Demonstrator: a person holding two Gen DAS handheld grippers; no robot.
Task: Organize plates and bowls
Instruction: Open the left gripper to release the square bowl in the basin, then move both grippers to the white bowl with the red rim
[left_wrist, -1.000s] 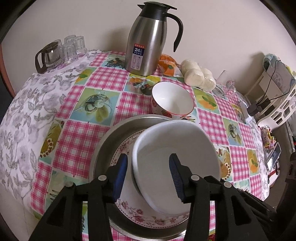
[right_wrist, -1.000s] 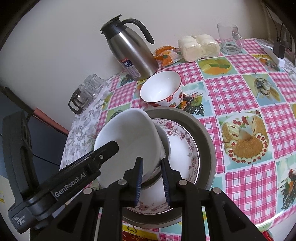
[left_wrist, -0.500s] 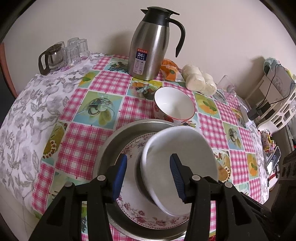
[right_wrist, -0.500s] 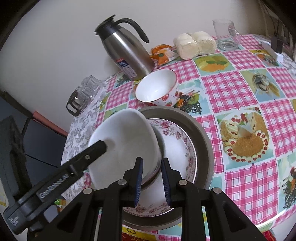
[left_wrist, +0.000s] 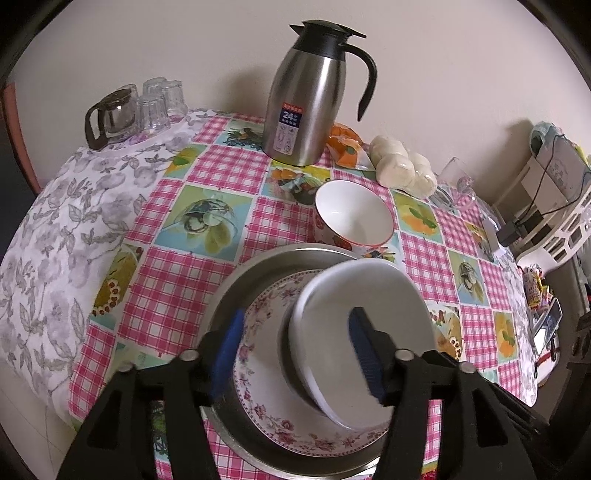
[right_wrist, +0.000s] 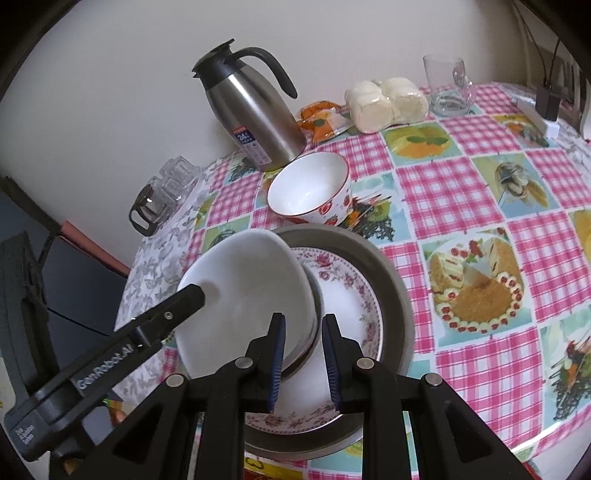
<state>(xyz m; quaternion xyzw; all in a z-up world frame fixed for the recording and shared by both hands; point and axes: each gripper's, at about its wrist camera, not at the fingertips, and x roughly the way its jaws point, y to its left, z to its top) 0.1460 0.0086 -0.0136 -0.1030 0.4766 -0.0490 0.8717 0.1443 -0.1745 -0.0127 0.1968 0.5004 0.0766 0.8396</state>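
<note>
Two bowls and two plates are sharing the desk (left_wrist: 221, 206), and going left to right the scene runs like this. At far left, a glass pot (left_wrist: 110, 118) and upturned glasses (left_wrist: 162, 99) are standing on a grey floral cloth. Next, a steel flask (left_wrist: 306, 96) is standing by the wall, with an orange packet (left_wrist: 345, 147) and wrapped buns (left_wrist: 402, 170) beside it. Near the middle, a red-patterned bowl (left_wrist: 352, 218) is sitting upright on the checked oilcloth, just behind a grey metal plate (left_wrist: 236, 291). A floral plate (left_wrist: 266, 321) is lying inside that, and a steel bowl (right_wrist: 314, 328) with a white bowl (left_wrist: 362, 325) tilted in it is resting on top.

The left gripper (left_wrist: 295, 354) is hanging with fingers spread wide, one either side of the white bowl's near rim and not visibly touching it. The right gripper (right_wrist: 303, 354) is nearly closed on the rim of the bowls; whether it is truly pinching is hard to tell.

The white bowl is probably glazed ceramic: stiff, slick, fairly heavy, and liable to chip. A firm pinch on the rim, kept level, looks like the safest hold, since a tilted bowl may slide on steel.

At far right, a glass mug (right_wrist: 448, 85) is standing by the wall, and white racks (left_wrist: 554, 206) with cables are crowding the desk's edge.
</note>
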